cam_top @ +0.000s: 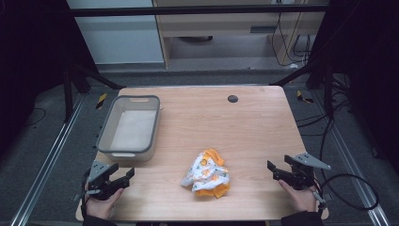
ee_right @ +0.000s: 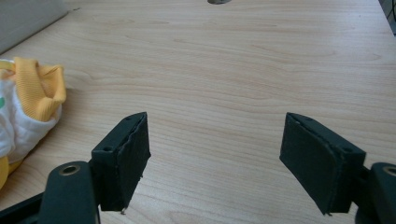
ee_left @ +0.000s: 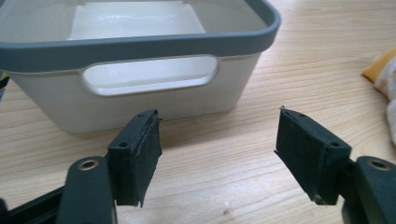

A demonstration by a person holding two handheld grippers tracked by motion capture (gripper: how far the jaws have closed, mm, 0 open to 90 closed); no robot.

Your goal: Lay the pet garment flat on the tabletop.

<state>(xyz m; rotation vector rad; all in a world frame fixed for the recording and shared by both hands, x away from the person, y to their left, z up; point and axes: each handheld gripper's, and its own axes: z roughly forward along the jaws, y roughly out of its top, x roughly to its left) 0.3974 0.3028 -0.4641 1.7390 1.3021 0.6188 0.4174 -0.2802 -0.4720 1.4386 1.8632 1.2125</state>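
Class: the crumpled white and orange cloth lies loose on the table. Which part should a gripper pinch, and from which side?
Probably the raised orange fold on top of the cloth, coming from above: it stands up from the heap, so open jaws can close across it.

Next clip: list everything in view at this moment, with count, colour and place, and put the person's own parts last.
Crumpled cloth: one, white with orange trim and small prints, near-centre of the table, between the two grippers and touched by neither.
Plastic bin: one, white with a grey rim and handle cutouts, nothing inside it, left part of the table, just beyond the left gripper.
Grommet: one, dark, round, far edge of the table.
Table: one, light wood.
Left gripper: one, black, jaws open and holding nothing, near-left corner.
Right gripper: one, black, jaws open and holding nothing, near-right edge.
Hands: two, left hand and right hand, each holding a gripper at the near edge.
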